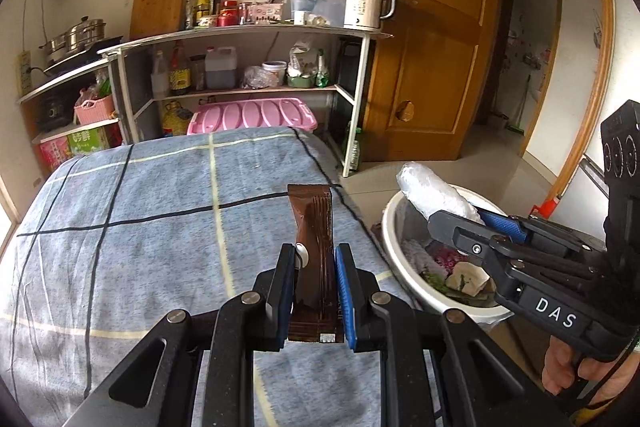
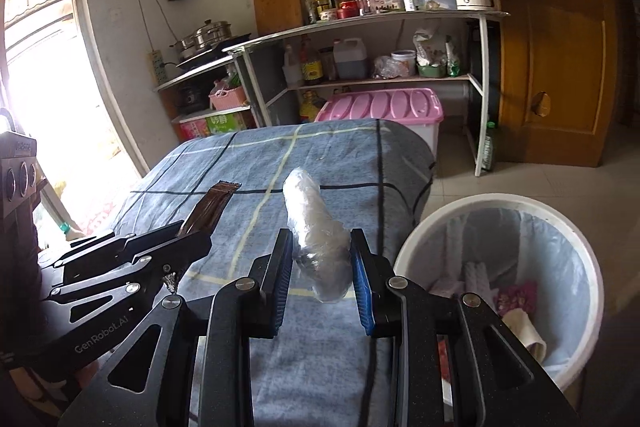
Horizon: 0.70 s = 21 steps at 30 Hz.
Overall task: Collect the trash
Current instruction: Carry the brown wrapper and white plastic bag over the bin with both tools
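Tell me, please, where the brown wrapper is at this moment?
The brown wrapper is clamped upright in the left gripper, above the checked blue blanket. The white trash bin stands just to its right.

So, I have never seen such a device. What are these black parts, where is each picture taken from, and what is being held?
No robot here: a person holds two hand tools, each with a two-finger gripper and a camera looking along its fingers. One picture comes from the left tool, one from the right. The left gripper is shut on a brown wrapper. The right gripper is shut on a crumpled clear plastic roll. Below lies a blue checked cloth. Beside it stands a white trash bin with rubbish inside.
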{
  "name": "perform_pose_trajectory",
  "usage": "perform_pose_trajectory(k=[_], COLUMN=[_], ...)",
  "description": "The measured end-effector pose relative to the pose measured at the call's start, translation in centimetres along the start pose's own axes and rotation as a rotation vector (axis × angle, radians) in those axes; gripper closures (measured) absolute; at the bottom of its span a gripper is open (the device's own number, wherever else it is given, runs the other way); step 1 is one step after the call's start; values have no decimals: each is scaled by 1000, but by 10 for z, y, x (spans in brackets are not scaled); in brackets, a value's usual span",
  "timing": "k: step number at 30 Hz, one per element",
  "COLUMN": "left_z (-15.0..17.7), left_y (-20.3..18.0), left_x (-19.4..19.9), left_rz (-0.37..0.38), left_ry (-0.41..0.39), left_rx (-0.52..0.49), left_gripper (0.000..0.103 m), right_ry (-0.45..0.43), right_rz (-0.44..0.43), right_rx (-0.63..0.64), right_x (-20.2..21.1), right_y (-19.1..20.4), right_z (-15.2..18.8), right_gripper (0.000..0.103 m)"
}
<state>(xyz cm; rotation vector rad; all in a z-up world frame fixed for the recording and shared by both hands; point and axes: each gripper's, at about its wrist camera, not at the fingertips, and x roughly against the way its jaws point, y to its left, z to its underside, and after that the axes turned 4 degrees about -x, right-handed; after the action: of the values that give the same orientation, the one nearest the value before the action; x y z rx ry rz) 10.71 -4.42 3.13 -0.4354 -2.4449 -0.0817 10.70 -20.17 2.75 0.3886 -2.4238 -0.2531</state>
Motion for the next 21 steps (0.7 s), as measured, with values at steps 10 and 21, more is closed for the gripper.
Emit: perform_pose_trajectory(k=[10, 21], left_z=[-16, -9], left_y=[-68, -125], left_x=[-36, -91], left_rz=[151, 201], left_ry=[33, 140], left_rx=[-59, -119], left_gripper=[82, 82], right_ry=[-36, 56], right_rz=[158, 310], right_rx=[-102, -170], right_x=[44, 31], right_y=[-77, -143], right_z=[5, 22], right_gripper=[74, 73])
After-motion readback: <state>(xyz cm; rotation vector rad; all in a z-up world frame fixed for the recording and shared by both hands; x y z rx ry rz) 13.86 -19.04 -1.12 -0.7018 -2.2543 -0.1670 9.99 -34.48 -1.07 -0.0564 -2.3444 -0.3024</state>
